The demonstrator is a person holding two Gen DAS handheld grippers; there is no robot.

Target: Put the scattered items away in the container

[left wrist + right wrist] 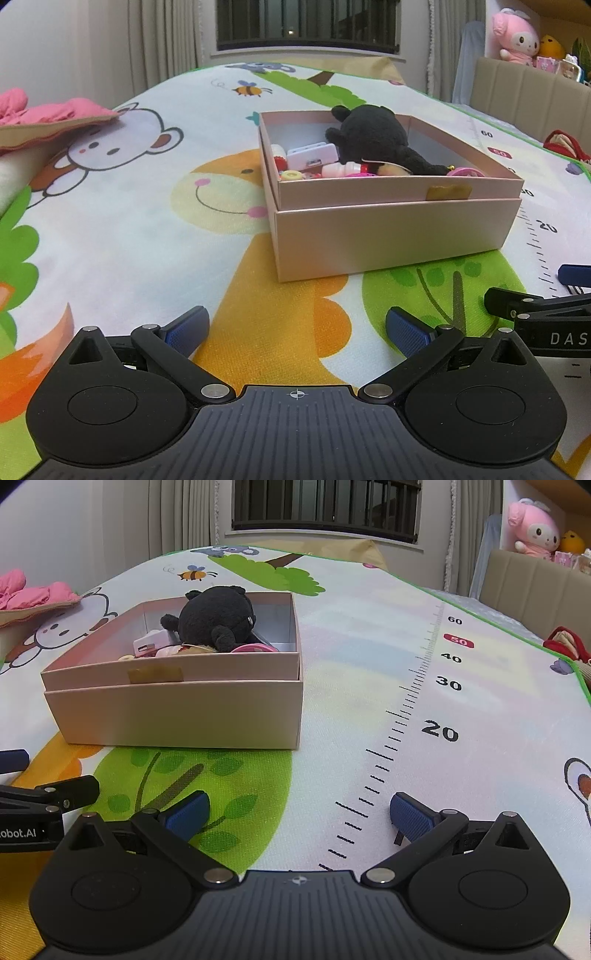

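We see a cartoon-printed play mat (140, 236) carrying a pink cardboard box (391, 236), with a pink padded garment (40, 110) at its far left edge.

Left gripper (297, 328): held low and level, blue-padded fingers (186, 330) spread wide apart, nothing gripped between them. Right gripper (299, 812): held at a like height, its blue-padded fingers (410, 818) likewise spread wide with nothing between. The two are set side by side and near each other, each seen at the inner edge of the other's wrist view.
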